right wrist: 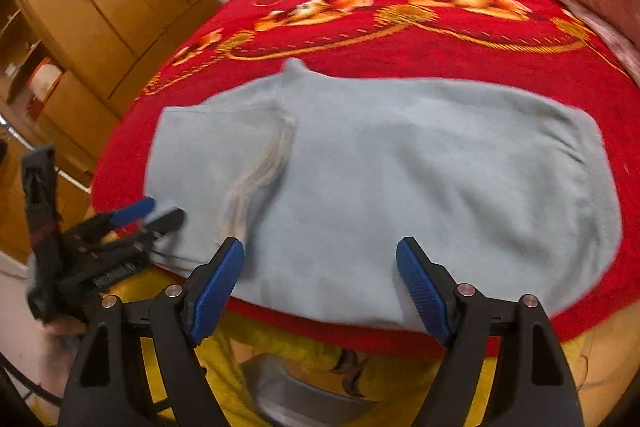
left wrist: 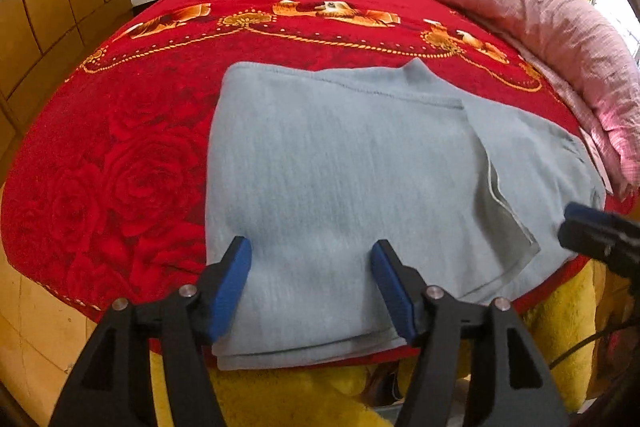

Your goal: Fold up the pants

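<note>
The light blue pants [left wrist: 340, 195] lay folded flat near the bed's [left wrist: 120, 147] front edge. My left hand-held gripper [left wrist: 311, 267] and right hand-held gripper [right wrist: 320, 267] hovered wide open, empty. I judged the fabric soft, light, floppy; best pinched at the layered near edge.

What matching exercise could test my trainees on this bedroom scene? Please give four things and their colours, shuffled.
Things:
1. pants
2. bedspread
3. quilt
4. pads on the left tongs

Colours:
A. red with gold pattern
B. pink
C. blue
D. pale grey-blue

Pairs: 1-D, 2-A, 3-B, 4-C
</note>
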`<state>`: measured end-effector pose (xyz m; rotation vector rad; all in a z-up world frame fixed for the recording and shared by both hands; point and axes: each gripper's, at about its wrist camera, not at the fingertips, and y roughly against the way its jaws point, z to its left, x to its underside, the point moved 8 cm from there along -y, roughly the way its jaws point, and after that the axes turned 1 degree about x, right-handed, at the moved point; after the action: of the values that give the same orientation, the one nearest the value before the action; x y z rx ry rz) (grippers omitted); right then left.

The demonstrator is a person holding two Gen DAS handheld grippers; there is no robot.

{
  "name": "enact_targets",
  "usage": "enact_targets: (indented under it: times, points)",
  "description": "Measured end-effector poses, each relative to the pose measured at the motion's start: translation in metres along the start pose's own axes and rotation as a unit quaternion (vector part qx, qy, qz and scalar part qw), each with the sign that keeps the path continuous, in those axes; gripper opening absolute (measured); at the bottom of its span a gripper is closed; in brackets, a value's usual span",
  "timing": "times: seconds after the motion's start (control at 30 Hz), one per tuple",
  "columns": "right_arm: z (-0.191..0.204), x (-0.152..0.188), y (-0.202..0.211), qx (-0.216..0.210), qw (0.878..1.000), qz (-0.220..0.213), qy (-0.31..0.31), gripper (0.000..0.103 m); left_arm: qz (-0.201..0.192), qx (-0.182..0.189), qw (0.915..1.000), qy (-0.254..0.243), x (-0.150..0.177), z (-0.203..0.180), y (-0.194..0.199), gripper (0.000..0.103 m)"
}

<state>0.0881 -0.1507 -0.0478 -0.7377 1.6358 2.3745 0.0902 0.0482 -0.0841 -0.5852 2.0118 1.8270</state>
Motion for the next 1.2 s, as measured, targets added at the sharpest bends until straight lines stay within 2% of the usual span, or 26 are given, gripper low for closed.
enact_targets:
  times: [0.17, 0.23, 0.3, 0.43, 0.5, 0.63, 0.93, 1.1, 1.2]
  points:
    - [0.032, -0.018, -0.013, -0.014, 1.0, 0.015, 0.018, 0.081, 0.006, 0.02, 0.9996, 0.018, 0.0, 0.003, 0.0, 0.067]
    - [0.042, -0.024, -0.02, -0.02, 0.999, 0.021, 0.024, 0.077, 0.01, 0.027, 0.9993, 0.024, 0.0, 0.004, 0.001, 0.067]
    - [0.048, -0.029, -0.029, -0.016, 0.999, 0.025, 0.026, 0.068, 0.012, 0.032, 0.9991, 0.025, -0.002, 0.004, 0.001, 0.068]
    - [0.047, -0.024, -0.046, 0.0, 0.999, 0.047, 0.018, 0.059, 0.011, 0.041, 0.9988, 0.026, 0.0, 0.004, 0.002, 0.07]
    - [0.046, -0.018, -0.056, 0.001, 0.998, 0.063, 0.015, 0.058, 0.01, 0.044, 0.9986, 0.027, 0.0, 0.004, 0.002, 0.072]
    - [0.045, -0.011, -0.068, 0.013, 0.997, 0.068, 0.022, 0.058, 0.006, 0.058, 0.9978, 0.03, -0.001, 0.002, 0.001, 0.079]
    - [0.044, -0.012, -0.069, 0.019, 0.998, 0.06, 0.025, 0.058, 0.007, 0.054, 0.9984, 0.011, 0.0, -0.002, 0.002, 0.081]
    - [0.061, -0.012, -0.061, -0.012, 0.998, 0.052, 0.034, 0.053, 0.014, 0.055, 0.9979, 0.03, 0.001, 0.005, 0.009, 0.081]
    - [0.066, -0.012, -0.063, -0.008, 0.997, 0.053, 0.049, 0.053, 0.012, 0.049, 0.9978, 0.044, 0.002, 0.013, 0.014, 0.081]
